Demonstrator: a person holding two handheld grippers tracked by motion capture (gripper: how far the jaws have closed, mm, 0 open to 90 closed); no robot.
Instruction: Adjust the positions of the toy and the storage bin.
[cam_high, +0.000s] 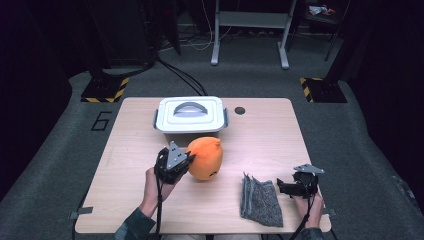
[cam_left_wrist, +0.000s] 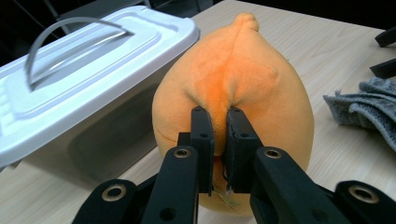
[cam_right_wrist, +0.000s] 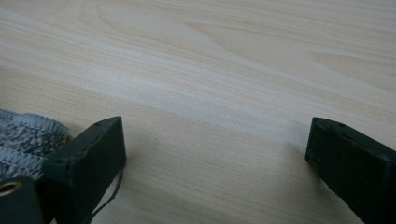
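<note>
- The left gripper (cam_high: 186, 164) pinched a fold of the orange plush (cam_left_wrist: 233, 88), which sat mid-table just in front of the white box (cam_high: 189, 114).
- A grey cloth (cam_high: 261, 200) lay right of the plush.
- The right gripper (cam_right_wrist: 215, 144) rested beside the cloth, jaws spread over bare table (cam_right_wrist: 233, 56).

Left claw (cam_high: 186, 162) pinching orange plush (cam_high: 206, 158), white lidded box (cam_high: 189, 114) behind, grey cloth (cam_high: 260, 200) beside right claw (cam_high: 284, 187)
</note>
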